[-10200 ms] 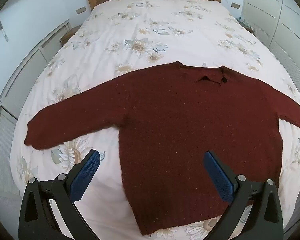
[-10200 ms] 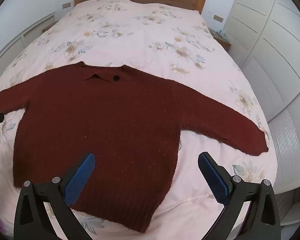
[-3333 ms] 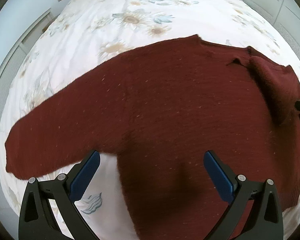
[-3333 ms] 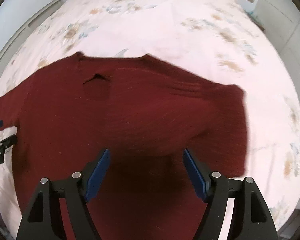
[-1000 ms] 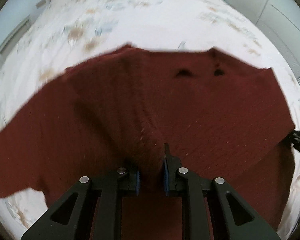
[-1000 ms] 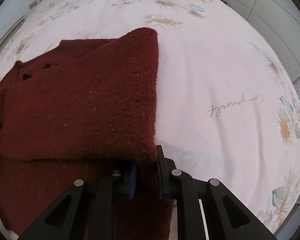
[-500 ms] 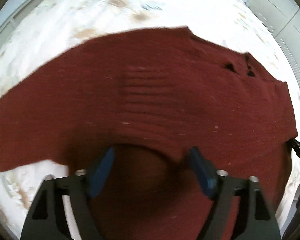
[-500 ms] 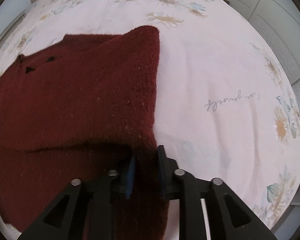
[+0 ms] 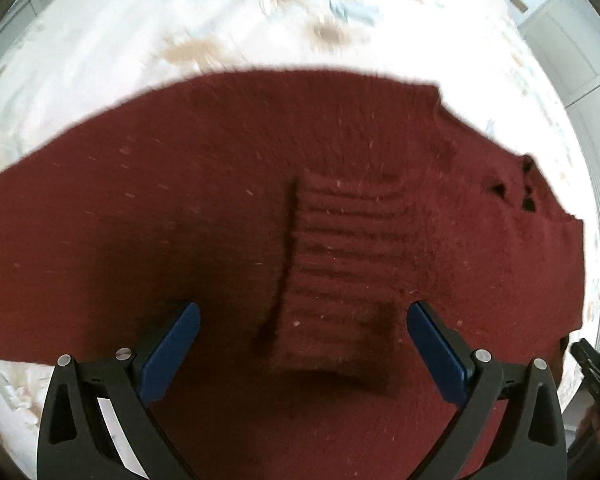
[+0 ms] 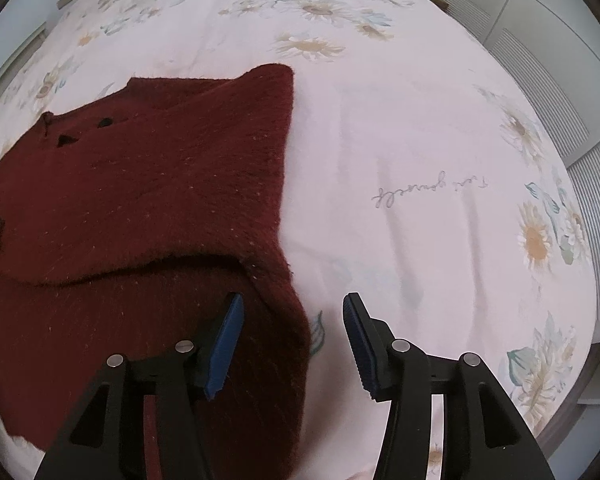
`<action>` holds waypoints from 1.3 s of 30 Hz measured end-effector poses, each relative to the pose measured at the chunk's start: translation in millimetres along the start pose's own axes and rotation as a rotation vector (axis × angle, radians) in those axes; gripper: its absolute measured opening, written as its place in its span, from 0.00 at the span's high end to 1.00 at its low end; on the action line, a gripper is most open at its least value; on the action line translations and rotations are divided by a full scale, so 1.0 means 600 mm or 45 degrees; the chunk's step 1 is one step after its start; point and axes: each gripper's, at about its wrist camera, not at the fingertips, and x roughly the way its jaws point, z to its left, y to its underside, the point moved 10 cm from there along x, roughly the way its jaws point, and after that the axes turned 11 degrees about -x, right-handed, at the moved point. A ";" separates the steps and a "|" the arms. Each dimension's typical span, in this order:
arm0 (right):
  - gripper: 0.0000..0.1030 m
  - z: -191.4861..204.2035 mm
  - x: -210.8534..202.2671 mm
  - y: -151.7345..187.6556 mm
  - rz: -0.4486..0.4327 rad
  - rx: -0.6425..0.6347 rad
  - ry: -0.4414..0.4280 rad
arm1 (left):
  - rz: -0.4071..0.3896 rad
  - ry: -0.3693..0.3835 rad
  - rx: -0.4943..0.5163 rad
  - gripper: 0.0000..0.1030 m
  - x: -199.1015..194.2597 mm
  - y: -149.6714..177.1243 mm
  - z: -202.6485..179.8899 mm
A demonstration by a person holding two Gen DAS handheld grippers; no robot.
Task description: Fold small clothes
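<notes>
We hold our left gripper (image 9: 302,344) wide open over the red sweater (image 9: 260,208), and it grips nothing. Our right gripper (image 10: 292,340) is open too, with its jaws on each side of the sweater's right edge, but they do not pinch it. The sweater lies flat on the bed (image 10: 420,140), on a sheet with flowers. One sleeve is folded in across the body, and its ribbed cuff (image 9: 340,264) sits on top, just in front of our left gripper. The other sleeve (image 9: 60,248) sticks out to the left and is not folded yet. The neck (image 10: 84,132) is at the far end. We think the sweater is soft, thick and a bit fuzzy. It looks floppy, so it will bend and sag where we lift it. It does not look slippery, and it will not break. We think it is best to pinch it at an edge, like a cuff or the bottom hem, because the flat middle gives us nothing to grab. The loose sleeve looks like the next part to fold in.
</notes>
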 end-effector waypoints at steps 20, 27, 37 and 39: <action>0.38 -0.040 0.006 -0.096 -0.081 0.211 -0.181 | -0.194 0.071 0.187 0.82 -0.067 -0.001 -0.069; 0.38 0.003 0.073 -0.122 0.006 0.195 -0.272 | -0.198 0.023 0.169 0.82 -0.065 -0.012 -0.044; 0.85 0.008 0.063 -0.124 -0.059 0.117 -0.154 | -0.211 0.019 0.245 0.82 -0.075 0.009 -0.026; 0.85 0.012 0.070 -0.120 -0.041 0.093 -0.131 | -0.213 -0.004 0.261 0.81 -0.063 0.004 -0.029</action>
